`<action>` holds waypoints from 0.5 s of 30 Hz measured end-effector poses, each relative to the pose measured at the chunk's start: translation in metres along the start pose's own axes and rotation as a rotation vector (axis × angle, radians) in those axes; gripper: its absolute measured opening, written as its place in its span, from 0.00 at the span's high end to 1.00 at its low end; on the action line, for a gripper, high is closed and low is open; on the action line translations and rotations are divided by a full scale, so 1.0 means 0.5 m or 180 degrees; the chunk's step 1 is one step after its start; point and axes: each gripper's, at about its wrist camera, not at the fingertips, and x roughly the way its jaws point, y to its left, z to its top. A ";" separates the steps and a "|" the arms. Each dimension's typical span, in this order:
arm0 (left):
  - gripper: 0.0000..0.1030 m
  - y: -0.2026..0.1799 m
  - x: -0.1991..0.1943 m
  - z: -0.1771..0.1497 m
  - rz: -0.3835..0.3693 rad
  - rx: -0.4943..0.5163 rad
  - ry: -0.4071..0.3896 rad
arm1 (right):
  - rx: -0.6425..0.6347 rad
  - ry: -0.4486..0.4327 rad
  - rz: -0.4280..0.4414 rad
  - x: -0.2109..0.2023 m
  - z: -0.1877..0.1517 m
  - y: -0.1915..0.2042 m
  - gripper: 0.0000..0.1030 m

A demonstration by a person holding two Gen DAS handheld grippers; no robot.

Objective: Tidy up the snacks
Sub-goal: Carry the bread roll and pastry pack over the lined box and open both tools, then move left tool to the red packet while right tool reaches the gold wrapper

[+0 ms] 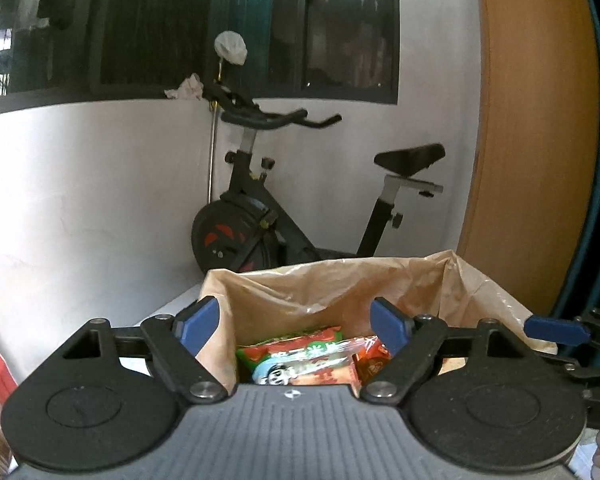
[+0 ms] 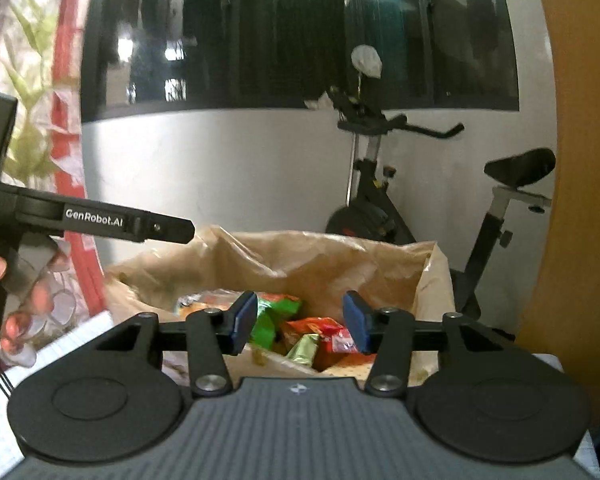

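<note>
A brown paper bag [image 1: 332, 280] stands open in front of both grippers, with several snack packets [image 1: 312, 354] in red, green and white wrappers inside. In the right wrist view the bag [image 2: 300, 256] holds red, green and gold packets [image 2: 308, 336]. My left gripper [image 1: 296, 324] is open and empty, its jaws wide apart just above the bag's near rim. My right gripper [image 2: 300, 322] is open and empty over the bag's mouth. The left gripper's body [image 2: 100, 220] shows at the left of the right wrist view, held by a hand.
A black exercise bike [image 1: 284, 208] stands behind the bag against a white wall under a dark window. A wooden panel [image 1: 540, 120] rises at the right. A red-and-floral cloth [image 2: 60, 160] is at the left. The bag rests on a white surface [image 1: 172, 308].
</note>
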 end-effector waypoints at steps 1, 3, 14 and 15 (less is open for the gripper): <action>0.18 0.008 -0.014 -0.004 -0.0018 -0.0005 -0.0019 | 0.0021 -0.0026 0.0025 -0.012 -0.004 0.001 0.51; 0.19 0.022 -0.030 -0.010 -0.0055 -0.0035 -0.0040 | 0.0071 -0.0070 0.0036 -0.035 -0.014 0.000 0.51; 0.43 0.077 -0.083 -0.157 -0.0198 -0.0142 0.0374 | 0.0104 0.0023 -0.0010 -0.110 -0.124 0.001 0.51; 0.43 0.078 -0.079 -0.171 -0.0195 -0.0163 0.0417 | 0.0140 0.0058 -0.0014 -0.110 -0.136 0.000 0.51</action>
